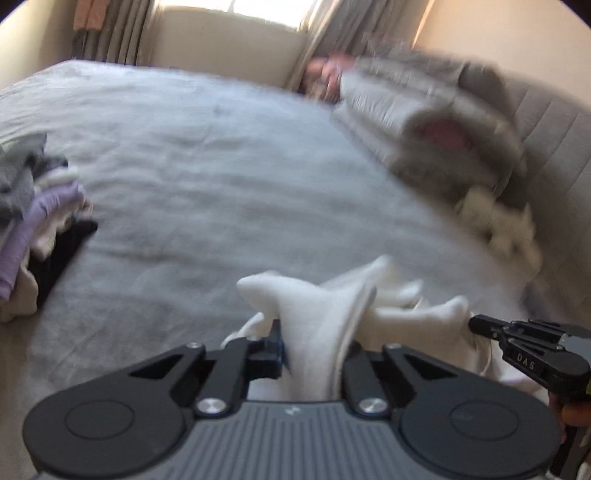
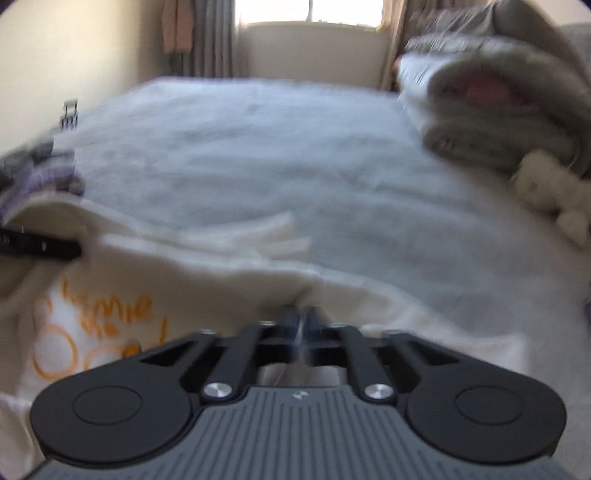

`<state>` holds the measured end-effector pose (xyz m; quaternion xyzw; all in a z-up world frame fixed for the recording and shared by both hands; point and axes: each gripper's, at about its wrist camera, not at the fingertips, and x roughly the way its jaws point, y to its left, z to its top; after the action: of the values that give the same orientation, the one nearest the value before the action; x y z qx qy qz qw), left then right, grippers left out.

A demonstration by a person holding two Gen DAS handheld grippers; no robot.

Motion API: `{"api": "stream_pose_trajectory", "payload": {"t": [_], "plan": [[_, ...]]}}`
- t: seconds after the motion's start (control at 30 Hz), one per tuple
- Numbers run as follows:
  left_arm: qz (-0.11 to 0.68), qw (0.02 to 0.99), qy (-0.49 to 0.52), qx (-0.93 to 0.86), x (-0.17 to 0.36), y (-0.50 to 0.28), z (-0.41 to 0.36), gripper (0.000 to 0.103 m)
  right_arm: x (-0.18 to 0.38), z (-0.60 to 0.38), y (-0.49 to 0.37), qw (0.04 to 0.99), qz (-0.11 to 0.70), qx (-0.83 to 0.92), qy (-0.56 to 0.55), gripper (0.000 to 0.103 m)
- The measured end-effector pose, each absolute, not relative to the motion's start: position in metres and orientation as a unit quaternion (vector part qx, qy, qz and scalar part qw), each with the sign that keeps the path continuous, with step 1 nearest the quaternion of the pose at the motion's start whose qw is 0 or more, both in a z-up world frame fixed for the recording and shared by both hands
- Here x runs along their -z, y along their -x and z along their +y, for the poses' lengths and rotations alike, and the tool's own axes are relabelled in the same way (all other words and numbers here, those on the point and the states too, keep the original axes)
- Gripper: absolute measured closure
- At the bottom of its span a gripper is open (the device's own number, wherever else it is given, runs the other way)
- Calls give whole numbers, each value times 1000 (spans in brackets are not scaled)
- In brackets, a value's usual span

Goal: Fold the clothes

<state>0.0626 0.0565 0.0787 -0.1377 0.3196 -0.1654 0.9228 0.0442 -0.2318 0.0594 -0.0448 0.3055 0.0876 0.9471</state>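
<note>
The left gripper (image 1: 310,350) has its jaws closed on a bunched fold of a white shirt (image 1: 332,314), the cloth rising in peaks between and above the jaws at the near edge of a bed (image 1: 207,177) covered in a grey sheet. The right gripper (image 2: 301,325) has its jaws drawn almost together on a thin edge of the same shirt (image 2: 110,280), which spreads out to the left of it and lies partly on the bed (image 2: 258,155). In the left wrist view the right gripper (image 1: 476,325) shows at the right, its tip against the cloth, with the letters "DAS" on its black arm. In the right wrist view orange handwriting-style print (image 2: 92,332) runs across the white front of the shirt; the picture is blurred and the words cannot be read with certainty. A pile of folded clothes (image 1: 33,221), grey, lilac, cream and black, sits at the left side of the bed. At the far right a rolled grey duvet (image 1: 443,125) lies against a padded headboard (image 1: 546,133), with a cream soft toy (image 1: 502,229) just beside it. A bright window (image 1: 236,11) with curtains (image 1: 125,33) stands at the far wall.
</note>
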Motion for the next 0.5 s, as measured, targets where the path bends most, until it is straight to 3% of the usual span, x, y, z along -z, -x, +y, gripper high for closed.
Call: {"api": "stream_pose_trajectory", "payload": {"t": [0.2,0.37,0.43,0.5], "plan": [[222,935,163,223,-112,-34,59,94,-103,-262,-19,975,216,-54,28,100],[260,931,159,200,-102,-41,56,94,-134,-285,-3,988,152,-30,14,97],[273,927,170,193,-98,-45,62,94,-121,-282,-14,982,185,-41,7,87],[287,922,181,185,-93,-48,68,93,-109,-279,-26,974,219,-52,1,71]]}}
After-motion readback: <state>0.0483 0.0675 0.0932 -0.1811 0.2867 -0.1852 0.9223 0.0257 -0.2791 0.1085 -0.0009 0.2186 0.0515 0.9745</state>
